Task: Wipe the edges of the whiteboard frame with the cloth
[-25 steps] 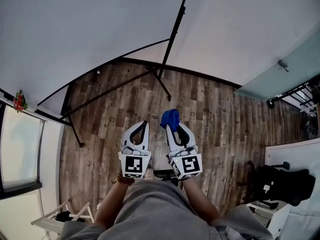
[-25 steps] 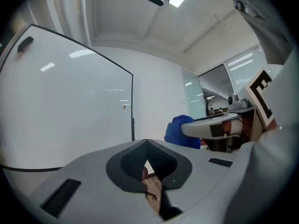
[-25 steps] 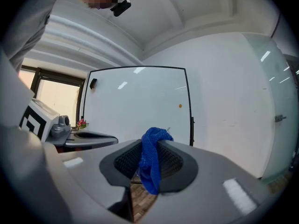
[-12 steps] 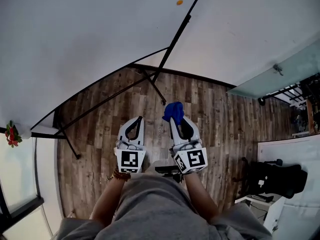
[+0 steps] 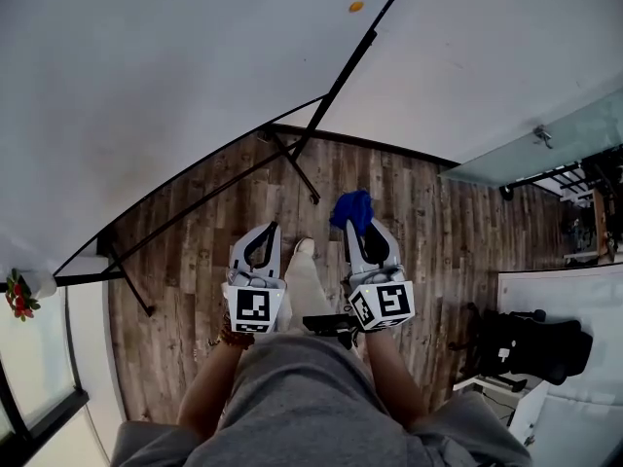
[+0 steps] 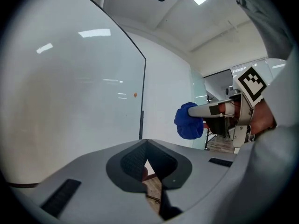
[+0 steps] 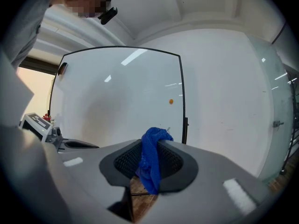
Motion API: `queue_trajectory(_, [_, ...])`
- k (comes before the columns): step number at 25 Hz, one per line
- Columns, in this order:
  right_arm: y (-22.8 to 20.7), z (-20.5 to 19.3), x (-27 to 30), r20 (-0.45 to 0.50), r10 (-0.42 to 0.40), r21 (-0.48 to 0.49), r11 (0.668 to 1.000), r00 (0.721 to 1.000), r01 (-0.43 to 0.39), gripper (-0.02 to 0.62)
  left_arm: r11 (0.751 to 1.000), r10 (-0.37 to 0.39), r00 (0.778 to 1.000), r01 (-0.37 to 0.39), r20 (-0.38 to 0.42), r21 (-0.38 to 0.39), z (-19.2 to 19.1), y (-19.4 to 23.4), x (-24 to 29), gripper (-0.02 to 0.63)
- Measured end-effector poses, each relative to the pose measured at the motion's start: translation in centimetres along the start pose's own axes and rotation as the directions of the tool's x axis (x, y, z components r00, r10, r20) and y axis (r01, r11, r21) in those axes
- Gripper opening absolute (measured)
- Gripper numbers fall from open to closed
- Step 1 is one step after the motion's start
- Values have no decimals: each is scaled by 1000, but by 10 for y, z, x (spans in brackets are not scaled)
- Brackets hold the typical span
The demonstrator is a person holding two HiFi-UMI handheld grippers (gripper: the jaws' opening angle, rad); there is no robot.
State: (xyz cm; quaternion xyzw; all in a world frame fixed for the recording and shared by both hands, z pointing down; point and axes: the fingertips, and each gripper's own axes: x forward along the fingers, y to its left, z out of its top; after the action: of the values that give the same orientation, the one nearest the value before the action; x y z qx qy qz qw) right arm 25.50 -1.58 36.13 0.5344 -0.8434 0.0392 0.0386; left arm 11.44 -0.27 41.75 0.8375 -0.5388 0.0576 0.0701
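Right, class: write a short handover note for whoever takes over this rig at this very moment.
Left claw: shut, empty.
Right claw: shut on the blue cloth.
Whiteboard stands ahead; the cloth is not touching its black frame.
Done: cloth in hand.
Left: bring the cloth to the frame and wipe its edges.

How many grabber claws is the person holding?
2. The left gripper sits at the head view's left, shut and empty; the right gripper beside it is shut on a crumpled blue cloth. None hidden.
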Motion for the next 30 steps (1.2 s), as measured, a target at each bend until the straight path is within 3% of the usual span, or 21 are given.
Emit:
queue_trajectory(6, [-42, -12, 59, 9, 42, 43, 998, 999, -42, 101, 999, 24, 999, -22, -30, 47, 2, 0, 53, 6])
queue_trajectory(15, [-134, -7, 147, 26, 88, 97, 991, 996, -90, 101, 991, 29, 999, -23, -39, 131, 41, -6, 176, 6])
queue_trajectory(22, [-211, -43, 197, -52, 124, 203, 973, 991, -111, 101, 989, 78, 994, -68, -78, 129, 41, -7, 257, 6])
queue_trajectory(30, [-234, -99, 248, -167, 206, 222, 961, 964, -167, 101, 984, 148, 982, -135, -120, 115, 33, 14, 280, 6])
